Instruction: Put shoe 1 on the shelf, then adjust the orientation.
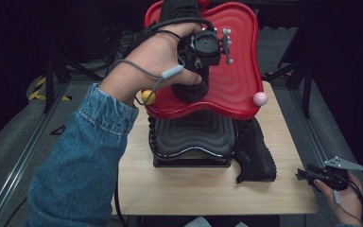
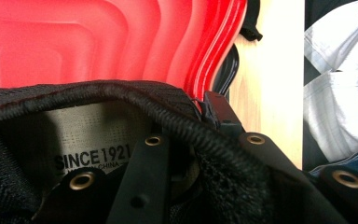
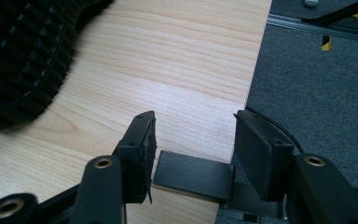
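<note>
Black shoe [image 2: 121, 112] hung over the red tray [image 1: 238, 56], its collar clamped between the nearly closed jaws of the left gripper [image 1: 196, 71]. Placement on the tray was judged in hand; next move: lower, then release. Right gripper [image 3: 193, 140] rested open and empty at the table's [image 3: 177, 60] near right edge.

one shoe [image 1: 189, 87] sits on the upper tray [image 1: 238, 71]; another shoe [image 1: 255, 153] stands on the table [image 1: 194, 189] beside the lower tray [image 1: 194, 137].

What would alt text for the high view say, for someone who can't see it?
Seen from above, a hand in a denim sleeve holds the left gripper clamped on a black shoe over a red tray, which sits atop a black tray on a wooden table. A second black shoe lies beside the trays, and the right gripper waits open at the table's right edge.
</note>
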`<state>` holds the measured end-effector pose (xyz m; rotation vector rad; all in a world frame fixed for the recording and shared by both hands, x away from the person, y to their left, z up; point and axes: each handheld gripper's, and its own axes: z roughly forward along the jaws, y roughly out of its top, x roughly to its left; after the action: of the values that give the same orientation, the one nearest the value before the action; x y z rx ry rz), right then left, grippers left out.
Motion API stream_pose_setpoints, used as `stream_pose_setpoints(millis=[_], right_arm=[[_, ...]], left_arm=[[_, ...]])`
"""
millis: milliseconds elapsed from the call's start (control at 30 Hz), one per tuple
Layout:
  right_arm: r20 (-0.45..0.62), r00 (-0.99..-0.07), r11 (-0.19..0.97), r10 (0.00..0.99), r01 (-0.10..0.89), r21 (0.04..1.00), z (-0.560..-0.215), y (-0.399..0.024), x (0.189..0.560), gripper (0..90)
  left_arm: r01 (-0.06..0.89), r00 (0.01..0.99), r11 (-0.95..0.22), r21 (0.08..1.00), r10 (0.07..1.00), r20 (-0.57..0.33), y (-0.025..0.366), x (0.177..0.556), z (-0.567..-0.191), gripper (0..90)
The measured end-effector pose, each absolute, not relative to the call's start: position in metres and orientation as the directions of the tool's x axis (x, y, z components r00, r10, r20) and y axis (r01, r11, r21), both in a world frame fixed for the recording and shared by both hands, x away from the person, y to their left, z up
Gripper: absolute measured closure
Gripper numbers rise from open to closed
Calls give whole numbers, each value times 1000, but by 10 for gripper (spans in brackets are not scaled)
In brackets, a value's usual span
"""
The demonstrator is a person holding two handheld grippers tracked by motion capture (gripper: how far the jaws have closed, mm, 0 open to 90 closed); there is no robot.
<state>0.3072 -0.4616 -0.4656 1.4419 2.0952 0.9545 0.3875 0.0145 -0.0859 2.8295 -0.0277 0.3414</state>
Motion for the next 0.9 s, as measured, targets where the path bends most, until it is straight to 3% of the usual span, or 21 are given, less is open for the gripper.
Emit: stream_pose_setpoints(millis=[267,367,467,900], right_arm=[[35,-374,229,927,635,737,-465,-461,308,493],[34,-375,229,927,633,740,-465,-461,308,491],[37,-376,228,926,634,739,-465,-461,308,489],[34,-379,231,925,628,743,-464,-459,311,478]], left_arm=[[-24,977,-953,303,42,210,18,387,-87,772],[24,980,-936,351,91,176,22,389,-84,641],[46,979,-920,389,119,167,26,387,-79,564],[56,964,-903,427,161,213,39,369,-60,420]])
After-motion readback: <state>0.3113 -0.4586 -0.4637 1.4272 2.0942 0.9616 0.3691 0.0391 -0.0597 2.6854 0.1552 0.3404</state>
